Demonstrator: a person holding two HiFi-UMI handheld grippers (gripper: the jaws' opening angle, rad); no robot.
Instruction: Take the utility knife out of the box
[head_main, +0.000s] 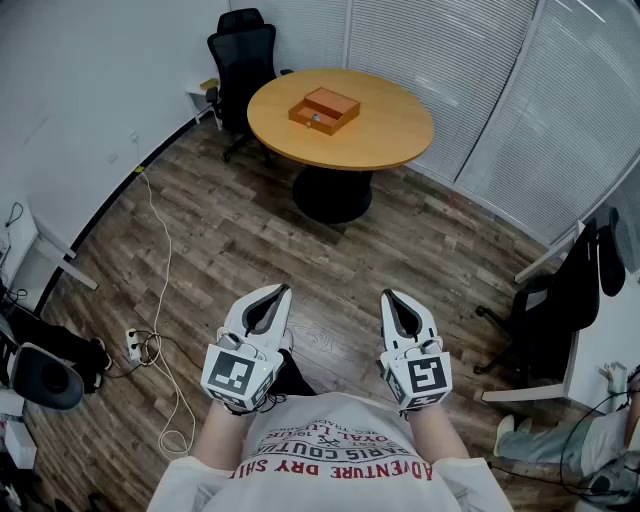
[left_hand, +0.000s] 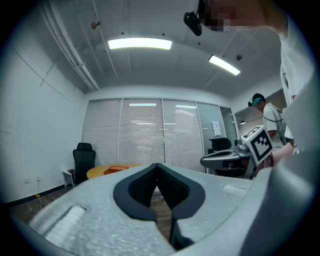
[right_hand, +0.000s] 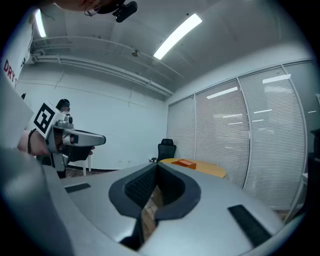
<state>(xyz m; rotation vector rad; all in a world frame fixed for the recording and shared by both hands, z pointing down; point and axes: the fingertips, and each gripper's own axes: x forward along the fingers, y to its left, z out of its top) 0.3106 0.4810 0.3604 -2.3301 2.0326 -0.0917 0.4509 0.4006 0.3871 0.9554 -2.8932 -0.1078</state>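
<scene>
At the room's far side, on a round wooden table (head_main: 390, 130), sits the orange box (head_main: 325, 108), a small pale item (head_main: 314, 119) inside. Wood-plank floor (head_main: 230, 240) stretches between; blinds (head_main: 450, 50) line the far wall. Nearby, left gripper (head_main: 278, 291) and right gripper (head_main: 392, 297) are closed, empty.

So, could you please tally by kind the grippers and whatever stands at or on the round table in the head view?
White two-jaw grippers: 2 (left gripper, right gripper)
Round wooden table: 1
Orange open box on the table: 1
Black office chair behind the table: 1
Total: 5
</scene>
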